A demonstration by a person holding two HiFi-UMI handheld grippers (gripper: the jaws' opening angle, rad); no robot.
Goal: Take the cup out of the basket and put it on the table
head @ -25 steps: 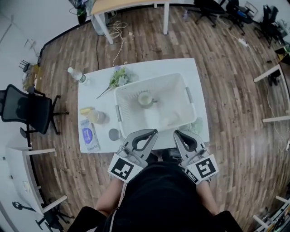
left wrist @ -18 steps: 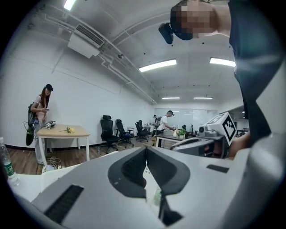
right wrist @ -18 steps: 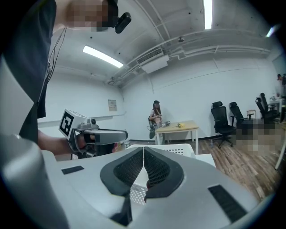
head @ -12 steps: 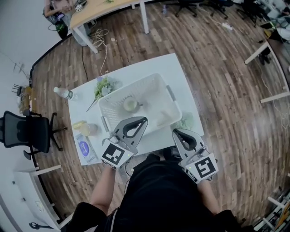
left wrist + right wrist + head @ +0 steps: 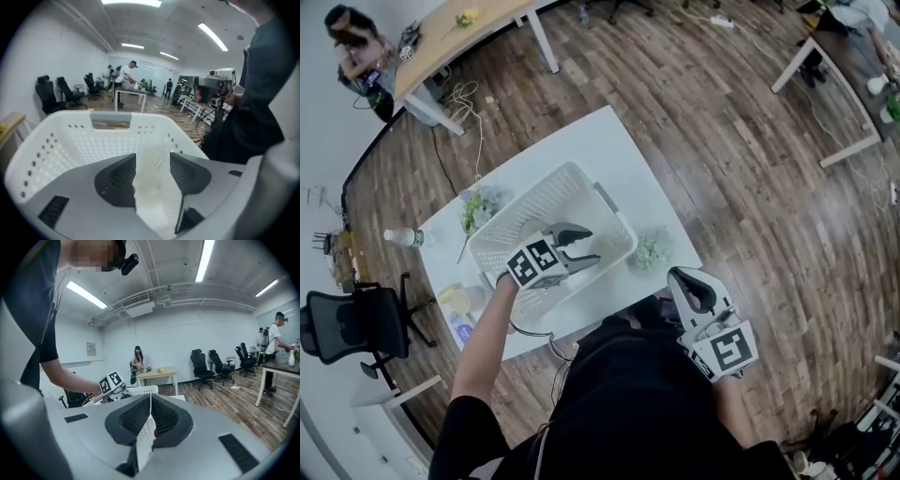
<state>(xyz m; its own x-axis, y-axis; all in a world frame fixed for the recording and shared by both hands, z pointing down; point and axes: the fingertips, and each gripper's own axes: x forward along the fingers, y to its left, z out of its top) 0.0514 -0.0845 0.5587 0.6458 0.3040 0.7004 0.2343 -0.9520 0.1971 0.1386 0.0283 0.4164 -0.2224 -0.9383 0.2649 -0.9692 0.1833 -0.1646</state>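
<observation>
1. Right claw (image 5: 151, 408) is held close to the body, shut tight, and nothing is gripped in it.
2. Left claw (image 5: 152, 164) is dipped into the white basket (image 5: 65, 140). Its jaws have just been opened wide, and nothing is pinched yet.
3. The cup is thought to be in the basket under that claw, not on the table (image 5: 591, 141).
4. The cup could be knocked over if the jaws are lowered off to one side. The basket could be shoved too.
5. The cup is not seen clearly. Only a pale blur shows between the jaws.
</observation>
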